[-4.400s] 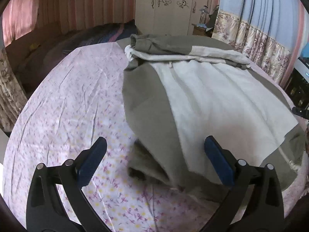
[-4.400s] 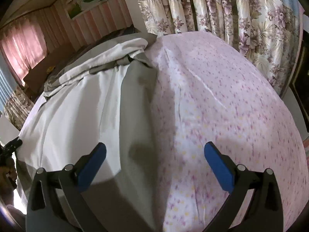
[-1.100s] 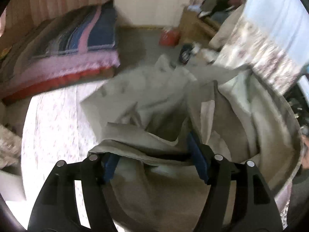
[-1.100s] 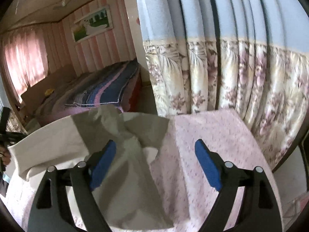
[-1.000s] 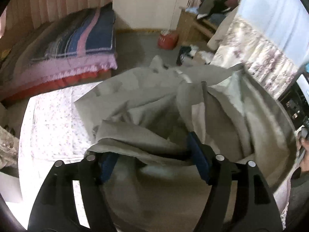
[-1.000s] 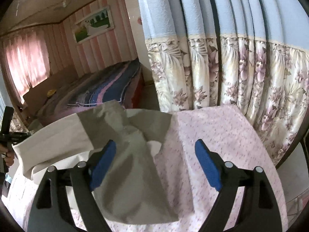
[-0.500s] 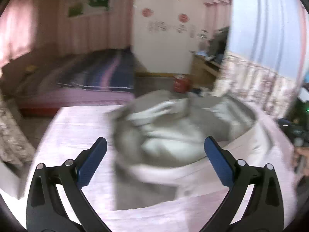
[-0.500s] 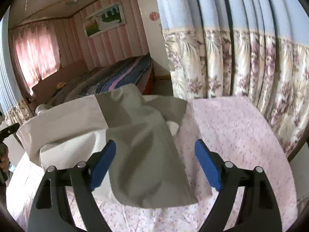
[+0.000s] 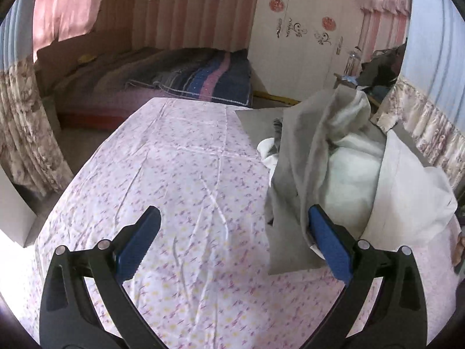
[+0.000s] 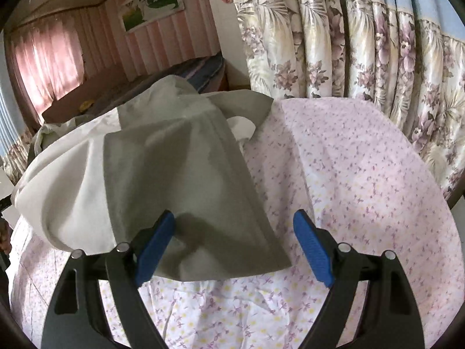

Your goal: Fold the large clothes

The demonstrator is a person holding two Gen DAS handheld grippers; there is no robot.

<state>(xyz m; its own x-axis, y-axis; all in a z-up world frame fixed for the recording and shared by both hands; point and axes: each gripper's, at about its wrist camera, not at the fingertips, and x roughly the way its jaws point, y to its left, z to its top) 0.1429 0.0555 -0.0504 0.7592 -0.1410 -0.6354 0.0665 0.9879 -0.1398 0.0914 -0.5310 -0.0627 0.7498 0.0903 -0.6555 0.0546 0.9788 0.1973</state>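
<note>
Grey-and-cream garment lay bunched on the bed, right of centre. Left gripper and right gripper both gaped wide, holding nothing. Best next: flatten the heap, then pinch matching corners.

Both my grippers are tipped down toward the bed right now, left gripper with its jaws spread as wide as they go and nothing between them, right gripper also gaping, blue pads clamping nothing.
</note>
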